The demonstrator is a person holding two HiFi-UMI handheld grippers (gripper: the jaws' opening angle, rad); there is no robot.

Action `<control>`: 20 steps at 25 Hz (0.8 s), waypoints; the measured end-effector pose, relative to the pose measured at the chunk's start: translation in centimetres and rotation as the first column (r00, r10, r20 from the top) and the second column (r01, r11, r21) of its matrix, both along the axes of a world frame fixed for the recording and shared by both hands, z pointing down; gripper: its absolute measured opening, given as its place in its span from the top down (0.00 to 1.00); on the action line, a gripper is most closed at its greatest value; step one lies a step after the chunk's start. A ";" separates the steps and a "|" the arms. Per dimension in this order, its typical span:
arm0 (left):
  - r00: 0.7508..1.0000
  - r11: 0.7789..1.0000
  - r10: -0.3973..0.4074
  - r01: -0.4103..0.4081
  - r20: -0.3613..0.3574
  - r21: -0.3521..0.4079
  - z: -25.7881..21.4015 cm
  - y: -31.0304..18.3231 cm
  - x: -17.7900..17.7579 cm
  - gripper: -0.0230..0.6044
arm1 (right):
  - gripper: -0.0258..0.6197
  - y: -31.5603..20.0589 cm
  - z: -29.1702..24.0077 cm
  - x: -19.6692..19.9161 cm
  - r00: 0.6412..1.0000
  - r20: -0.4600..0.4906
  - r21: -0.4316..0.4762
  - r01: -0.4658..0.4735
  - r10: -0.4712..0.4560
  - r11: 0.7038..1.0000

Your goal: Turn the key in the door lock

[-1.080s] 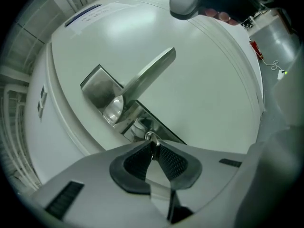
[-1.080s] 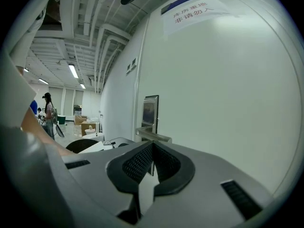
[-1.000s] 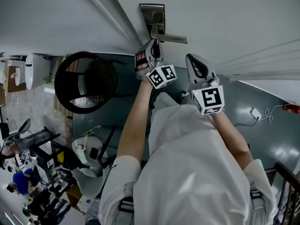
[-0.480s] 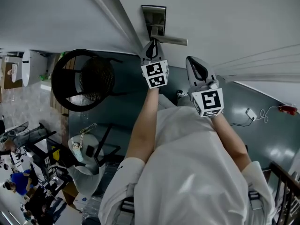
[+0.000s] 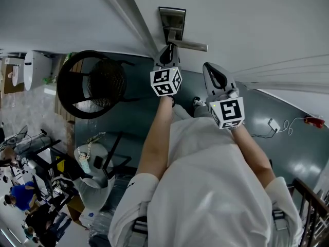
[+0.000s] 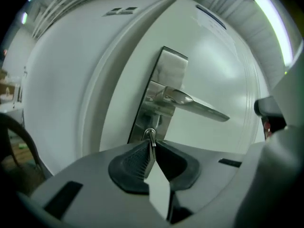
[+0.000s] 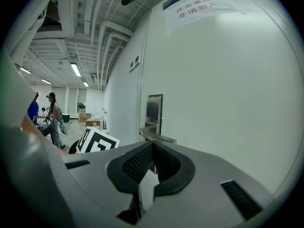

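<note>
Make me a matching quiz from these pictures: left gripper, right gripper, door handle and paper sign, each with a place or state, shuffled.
1 left gripper
2 right gripper
3 door handle
4 paper sign

A high on the door
B shut on the key
C shut and empty, short of the door
D juts from the lock plate

Pairs: 1-B, 2-C, 3-D, 4-A

At the lock plate (image 5: pixel 171 22) the left gripper (image 5: pixel 169 49), jaws pinched on the key (image 6: pixel 150 134), has rolled about its own line, so its marker cube (image 5: pixel 165 81) now sits squarely behind the jaws instead of canted right, and the forearm (image 5: pixel 154 133) runs straighter.
</note>
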State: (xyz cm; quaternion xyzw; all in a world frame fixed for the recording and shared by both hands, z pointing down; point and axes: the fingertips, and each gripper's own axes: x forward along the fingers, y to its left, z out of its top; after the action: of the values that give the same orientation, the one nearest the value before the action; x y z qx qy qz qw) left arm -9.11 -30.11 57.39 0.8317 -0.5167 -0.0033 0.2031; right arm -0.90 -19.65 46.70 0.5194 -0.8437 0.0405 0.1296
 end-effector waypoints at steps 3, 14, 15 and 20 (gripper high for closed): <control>0.995 0.997 0.070 -0.072 0.074 0.015 0.4 0.6 1.1 0.74 | 0.97 -0.4 -0.5 -0.1 1.000 0.006 -0.005 0.003 -0.003 1.000; 0.986 0.999 -0.044 0.047 0.162 -0.017 -0.6 4.8 -4.1 0.71 | 0.97 -1.5 -2.5 -1.8 0.996 0.033 -0.022 0.079 -0.079 0.997; 0.983 0.998 -0.066 0.068 0.170 -0.003 -1.3 5.2 -5.1 0.71 | 0.97 -1.6 -2.5 -2.3 0.995 0.040 -0.021 0.093 -0.092 0.995; 0.955 0.980 -0.191 0.174 0.225 0.094 -5.7 7.0 -9.6 0.74 | 0.97 -1.9 -2.7 -5.3 0.983 0.069 -0.013 0.173 -0.172 0.985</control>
State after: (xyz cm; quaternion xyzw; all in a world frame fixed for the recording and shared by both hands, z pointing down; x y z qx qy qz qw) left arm -18.75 -23.16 51.73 0.7819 -0.6111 0.0567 0.1095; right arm -6.18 -21.59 43.99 0.4415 -0.8890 0.0544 0.1090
